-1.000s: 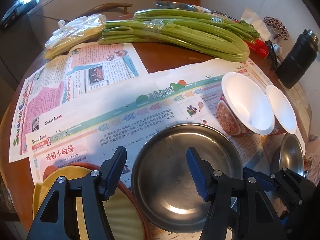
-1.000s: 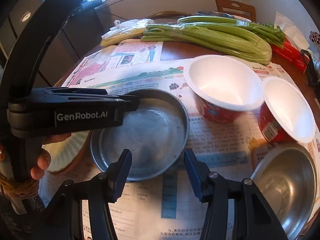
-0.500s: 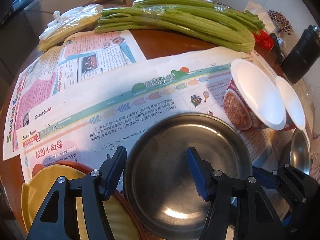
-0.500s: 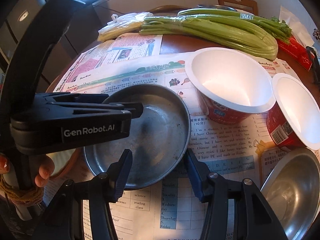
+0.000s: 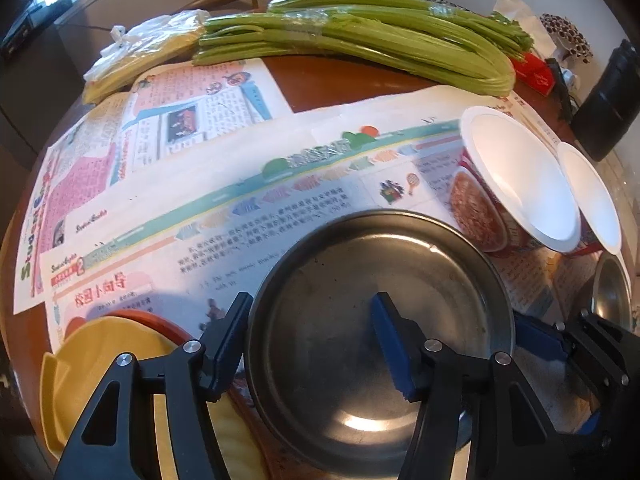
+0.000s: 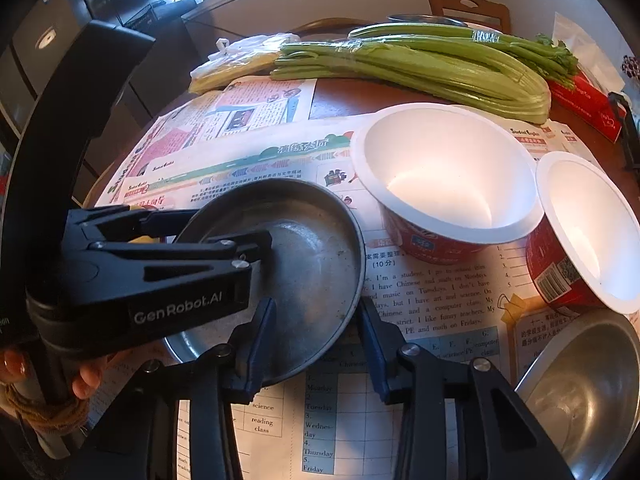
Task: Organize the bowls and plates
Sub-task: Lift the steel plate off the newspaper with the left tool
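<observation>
A steel plate lies on newspaper. My left gripper straddles its left rim, one finger outside and one finger over the plate floor; its jaws are closing slightly and not pressing. My right gripper straddles the opposite rim, where a blue finger shows; its jaws are closing, and only the outer pad touches the rim. Two white foam bowls and a steel bowl stand to the right. A yellow plate rests on a red-brown plate at the left.
Celery stalks and a plastic bag lie along the far side. A black flask and a red pack stand at the far right. Newspaper covers the round wooden table. A hand holds the left gripper.
The right gripper's jaws have narrowed around the steel plate's rim. In the left wrist view the plate looks larger and closer, and its near edge now overlaps the yellow plate.
</observation>
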The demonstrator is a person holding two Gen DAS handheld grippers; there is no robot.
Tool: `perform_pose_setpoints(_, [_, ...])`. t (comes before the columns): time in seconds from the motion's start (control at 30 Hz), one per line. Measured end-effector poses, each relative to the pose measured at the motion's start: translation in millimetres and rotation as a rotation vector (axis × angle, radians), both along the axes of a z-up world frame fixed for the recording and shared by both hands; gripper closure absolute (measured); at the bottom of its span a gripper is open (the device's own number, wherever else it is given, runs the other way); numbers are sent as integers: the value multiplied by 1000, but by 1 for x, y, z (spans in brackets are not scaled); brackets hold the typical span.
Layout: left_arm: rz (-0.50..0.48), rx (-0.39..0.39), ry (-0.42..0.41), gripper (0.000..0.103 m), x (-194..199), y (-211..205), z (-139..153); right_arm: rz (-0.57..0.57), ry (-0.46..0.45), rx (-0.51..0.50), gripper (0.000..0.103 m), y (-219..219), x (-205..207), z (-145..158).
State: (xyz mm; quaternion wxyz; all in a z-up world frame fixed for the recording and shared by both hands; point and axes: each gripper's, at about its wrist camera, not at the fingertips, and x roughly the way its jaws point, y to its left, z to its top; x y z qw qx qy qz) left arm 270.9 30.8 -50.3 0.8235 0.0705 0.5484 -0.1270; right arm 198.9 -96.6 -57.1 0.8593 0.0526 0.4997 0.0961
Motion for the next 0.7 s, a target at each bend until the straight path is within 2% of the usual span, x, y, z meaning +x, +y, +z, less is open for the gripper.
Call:
perform_pose_setpoints(0.3, [-8, -36, -12, 40, -9, -9, 10, -41, 19, 23, 62, -20, 0, 6])
perform_pose_setpoints(0.53, [13, -57, -36, 41, -20, -4, 22, -22, 26, 75, 61, -24, -8, 12])
perform_pose_setpoints(0.7, [21, -73, -49, 41, -33, 2, 29, 4, 13, 61, 61, -18, -17, 17])
